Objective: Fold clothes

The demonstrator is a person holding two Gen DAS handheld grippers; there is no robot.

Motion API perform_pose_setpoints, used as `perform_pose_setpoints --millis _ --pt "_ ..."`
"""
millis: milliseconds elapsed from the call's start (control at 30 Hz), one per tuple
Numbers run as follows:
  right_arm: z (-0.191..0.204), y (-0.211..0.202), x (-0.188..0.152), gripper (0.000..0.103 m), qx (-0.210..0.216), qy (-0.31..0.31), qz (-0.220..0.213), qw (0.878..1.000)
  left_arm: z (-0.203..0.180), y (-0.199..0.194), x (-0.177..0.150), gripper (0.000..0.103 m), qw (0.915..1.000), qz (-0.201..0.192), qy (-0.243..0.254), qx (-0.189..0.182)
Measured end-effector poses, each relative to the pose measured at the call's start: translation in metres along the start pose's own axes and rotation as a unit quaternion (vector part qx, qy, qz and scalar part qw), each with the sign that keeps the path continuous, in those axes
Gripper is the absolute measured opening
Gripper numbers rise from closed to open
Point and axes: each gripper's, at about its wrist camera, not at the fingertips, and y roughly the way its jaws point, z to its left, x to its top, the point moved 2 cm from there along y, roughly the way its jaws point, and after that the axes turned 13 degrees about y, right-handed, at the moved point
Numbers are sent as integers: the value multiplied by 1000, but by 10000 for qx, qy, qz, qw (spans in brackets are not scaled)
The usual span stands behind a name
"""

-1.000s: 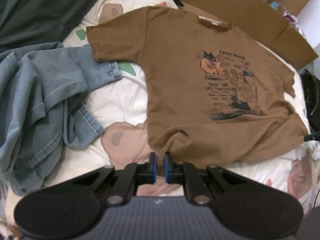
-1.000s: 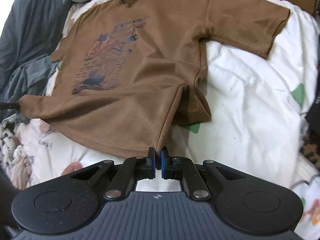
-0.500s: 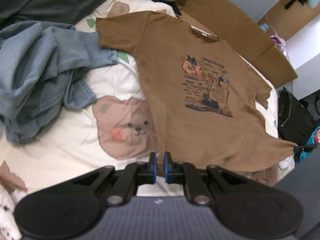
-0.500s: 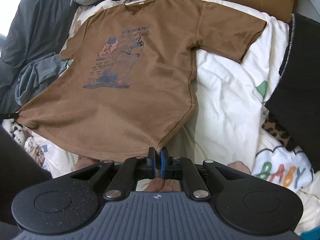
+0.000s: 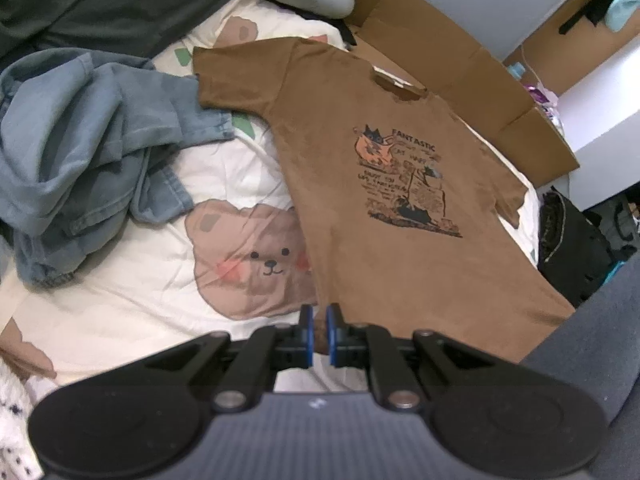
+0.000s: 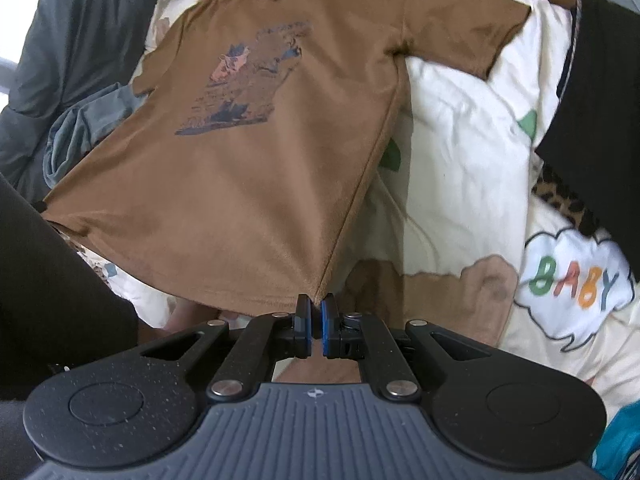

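Observation:
A brown T-shirt (image 5: pixel 360 184) with a cat print lies face up, stretched taut over the bed, collar at the far end. My left gripper (image 5: pixel 319 318) is shut on its bottom hem corner. My right gripper (image 6: pixel 315 305) is shut on the other bottom hem corner of the T-shirt (image 6: pixel 256 152). The hem is lifted off the quilt between the two grippers. Both sleeves lie flat on the bed.
A white quilt (image 5: pixel 132 280) with bear prints covers the bed. Crumpled blue denim clothes (image 5: pixel 76 148) lie left of the shirt. A dark grey blanket (image 6: pixel 72 36) lies beyond them. Cardboard (image 5: pixel 460 64) stands behind the collar. A black garment (image 6: pixel 596 96) lies to the right.
Both grippers have pulled the hem back and up. The shirt has gone from wrinkled at the bottom to stretched flat, and more of the quilt shows.

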Motion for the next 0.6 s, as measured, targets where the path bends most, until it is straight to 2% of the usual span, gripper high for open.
perform_pose_setpoints --millis 200,600 --pt "-2 8 -3 2 -4 94 69 9999 8 4 -5 7 9998 95 -186 69" --pt "-30 72 -27 2 -190 587 608 9962 34 62 -37 7 9939 997 -321 333"
